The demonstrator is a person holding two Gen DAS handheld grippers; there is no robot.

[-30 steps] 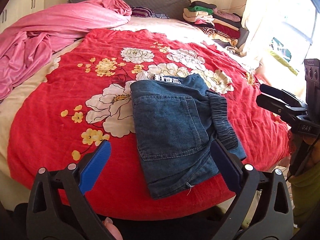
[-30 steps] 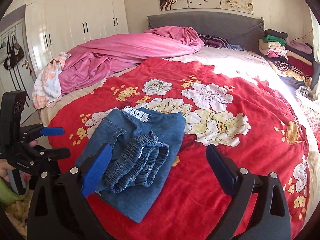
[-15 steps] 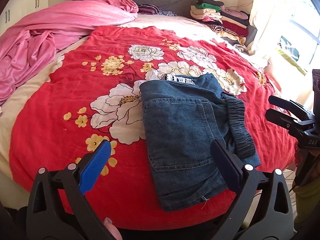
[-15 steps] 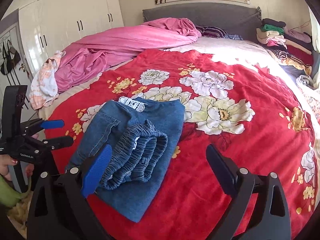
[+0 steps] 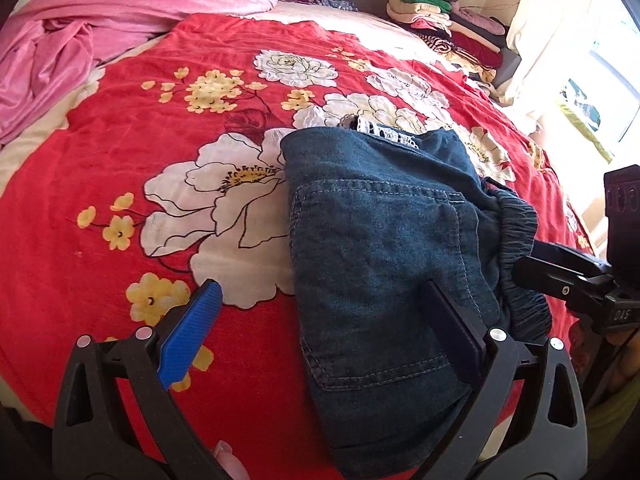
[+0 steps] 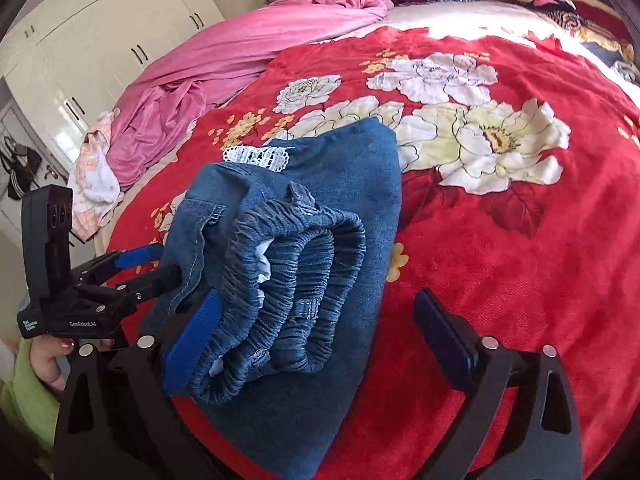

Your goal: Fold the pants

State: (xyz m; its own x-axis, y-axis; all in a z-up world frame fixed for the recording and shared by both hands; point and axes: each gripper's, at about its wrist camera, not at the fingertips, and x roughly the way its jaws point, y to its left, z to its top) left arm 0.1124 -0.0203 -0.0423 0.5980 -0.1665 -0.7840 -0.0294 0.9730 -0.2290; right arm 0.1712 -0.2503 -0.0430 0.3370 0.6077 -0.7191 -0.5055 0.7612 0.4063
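I am closing both wide-apart tools, left tool and right tool, around the folded pants, readying a clamp.

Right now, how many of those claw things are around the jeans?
2. The left claw is open at the jeans' near edge; the right claw is open beside the elastic waistband. No others visible.
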